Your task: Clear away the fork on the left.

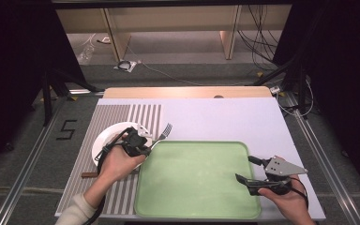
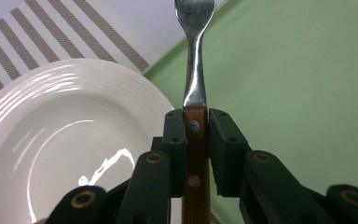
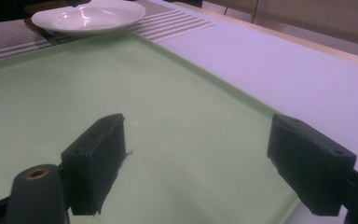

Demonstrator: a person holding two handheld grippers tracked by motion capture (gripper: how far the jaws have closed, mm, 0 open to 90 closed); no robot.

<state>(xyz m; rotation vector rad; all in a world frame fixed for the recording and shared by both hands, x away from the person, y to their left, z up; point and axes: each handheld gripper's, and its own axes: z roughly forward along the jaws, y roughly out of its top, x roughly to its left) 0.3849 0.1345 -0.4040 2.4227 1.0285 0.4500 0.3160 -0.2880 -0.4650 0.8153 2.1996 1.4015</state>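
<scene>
A: So, the left gripper (image 2: 196,140) is clamped on the wooden handle of the fork (image 2: 195,56). Where does that leave it relative to the green tray (image 1: 199,180)?

B: At the tray's far-left corner, just beside it. The fork is lifted, tines pointing away from the person, with the white plate (image 1: 107,139) on the side away from the tray. In the left gripper view the handle sits straight between the jaws, gripped near where wood meets metal.

A: And the other one?

B: The right gripper (image 1: 249,171) has its jaws spread wide with nothing in them, hovering over the tray's near-right corner.

A: How would you handle the fork well from here?

B: My judgement: carry it level over the tray's raised rim, tines clear of it (a snag there could twist the fork in the grip). Lower until the handle rests flat on the tray floor, then release. Letting go while it hangs tilted would likely make it clatter and slide.

A: Should the right one help?

B: It could steady the tray against the surface, I'd guess, but it should stay out of the fork's path.
</scene>
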